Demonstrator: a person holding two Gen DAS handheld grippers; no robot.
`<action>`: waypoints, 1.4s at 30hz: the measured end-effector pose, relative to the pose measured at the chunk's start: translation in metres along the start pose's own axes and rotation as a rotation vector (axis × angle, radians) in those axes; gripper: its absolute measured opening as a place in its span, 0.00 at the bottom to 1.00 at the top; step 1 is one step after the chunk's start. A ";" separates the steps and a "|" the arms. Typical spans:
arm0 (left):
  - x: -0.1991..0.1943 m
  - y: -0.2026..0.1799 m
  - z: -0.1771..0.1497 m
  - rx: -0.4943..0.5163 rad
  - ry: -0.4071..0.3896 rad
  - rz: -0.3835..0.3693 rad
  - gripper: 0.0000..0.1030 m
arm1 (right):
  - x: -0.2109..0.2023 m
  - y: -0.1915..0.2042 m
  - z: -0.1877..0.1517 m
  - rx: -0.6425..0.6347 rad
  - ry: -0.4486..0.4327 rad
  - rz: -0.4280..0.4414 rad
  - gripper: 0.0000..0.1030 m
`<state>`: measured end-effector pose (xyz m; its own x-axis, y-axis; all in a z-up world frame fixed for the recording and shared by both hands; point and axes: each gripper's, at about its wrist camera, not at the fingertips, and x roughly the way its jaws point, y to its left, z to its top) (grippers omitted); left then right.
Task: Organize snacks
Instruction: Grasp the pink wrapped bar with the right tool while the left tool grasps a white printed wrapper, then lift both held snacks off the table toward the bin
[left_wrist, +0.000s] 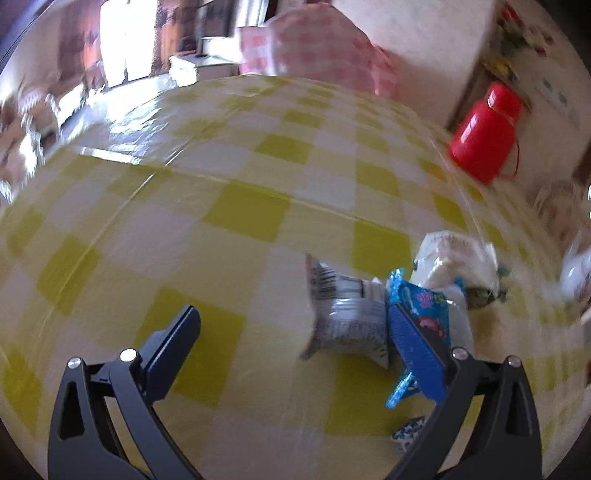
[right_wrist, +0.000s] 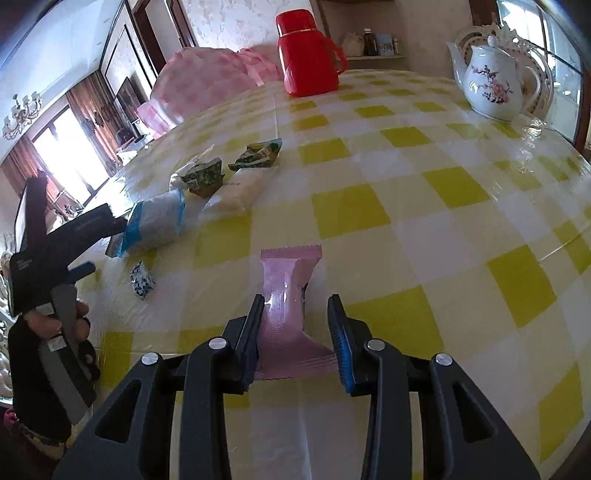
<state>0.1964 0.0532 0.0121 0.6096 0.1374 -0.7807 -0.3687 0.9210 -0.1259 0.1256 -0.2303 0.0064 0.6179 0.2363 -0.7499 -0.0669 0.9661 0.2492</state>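
- The right gripper (right_wrist: 297, 325) has its jaws set fairly wide over a pink snack packet (right_wrist: 290, 295) that lies flat on the worktop (right_wrist: 424, 192). The packet sits between the jaws, against the left one and apart from the right one, with its far end reaching out past the tips.
- The left gripper (left_wrist: 295, 332) has its jaws wide apart, with bare checked cloth between most of the span.
- Just inside the left gripper's right jaw lies a silver-white packet (left_wrist: 347, 317). A blue wrapper (left_wrist: 424, 306) touches that jaw's blue pad; blur hides just how they meet.
- Beyond that jaw tip lies a white packet (left_wrist: 454, 258). A small blue-patterned sweet (left_wrist: 408, 435) sits beside the jaw's base.
- Ahead and left of the right gripper's jaws, near the white packet, are two green wrappers (right_wrist: 229, 166).
- Far ahead of the right jaws stand a red flask (right_wrist: 308, 55) and, to its right, a floral teapot (right_wrist: 493, 81).
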 end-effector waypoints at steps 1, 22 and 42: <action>0.001 -0.002 0.001 0.015 0.000 0.007 0.99 | 0.000 0.000 0.000 0.002 0.000 0.001 0.34; -0.012 -0.014 -0.016 0.320 0.050 -0.120 0.38 | -0.004 -0.002 -0.003 -0.006 -0.016 0.012 0.34; -0.085 -0.008 -0.086 0.392 0.045 -0.313 0.39 | -0.047 0.040 -0.040 -0.080 -0.054 0.039 0.34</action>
<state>0.0875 0.0027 0.0266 0.6149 -0.1748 -0.7690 0.1236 0.9844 -0.1249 0.0626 -0.1987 0.0270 0.6545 0.2700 -0.7062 -0.1527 0.9620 0.2263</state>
